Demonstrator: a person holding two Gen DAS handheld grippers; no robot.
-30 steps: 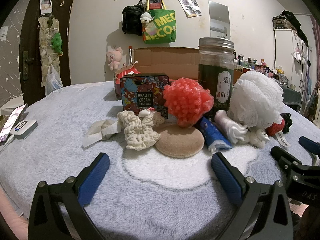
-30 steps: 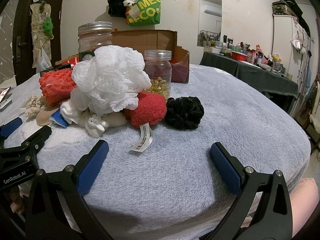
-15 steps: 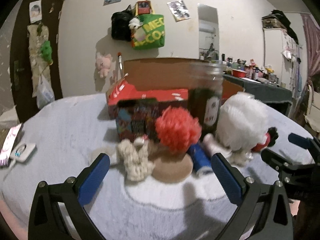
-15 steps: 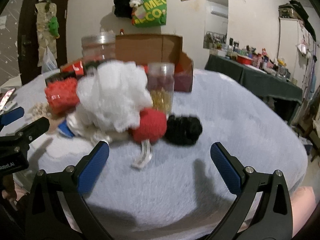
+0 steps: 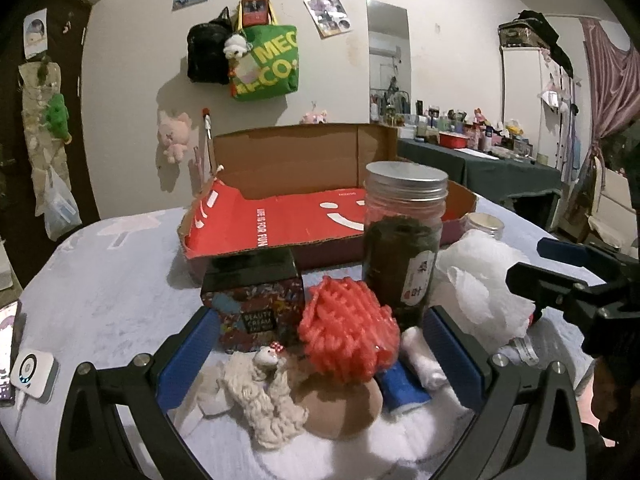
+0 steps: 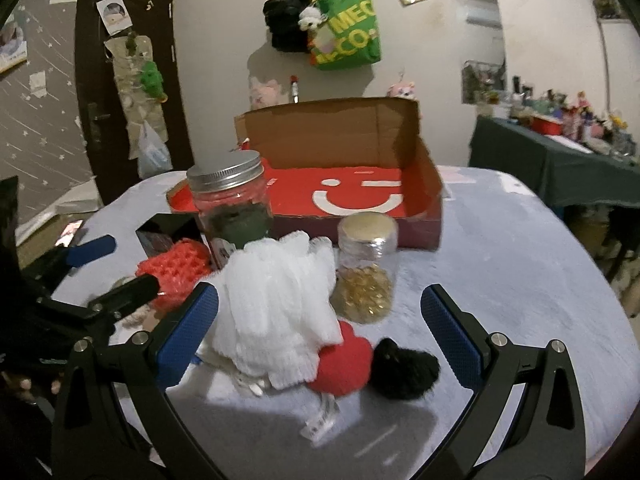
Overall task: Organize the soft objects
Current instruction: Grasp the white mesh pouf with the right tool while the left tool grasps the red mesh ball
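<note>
1. Landmark is the open cardboard box [image 5: 304, 216] with the red smiley floor. All the soft stuff sits in a clump just in front of it on the fuzzy grey surface [image 6: 520, 264].
2. Left hand-held gripper [image 5: 316, 350] is spread wide, holding nothing, and hangs over the red mesh pouf [image 5: 348, 332] and the cream knitted toy [image 5: 264, 392].
3. Right hand-held gripper [image 6: 318, 336] is also spread and empty, over the white bath pouf [image 6: 280, 304], red knit piece [image 6: 340, 364] and black fuzzy ball [image 6: 404, 368].
4. Handling guess: all light and squishy, so pinch through the middle. Jars beside them look tippable.
5. Poufs are roundish, no real long axis. The knitted toy lies lengthwise, running away from the box.
</note>
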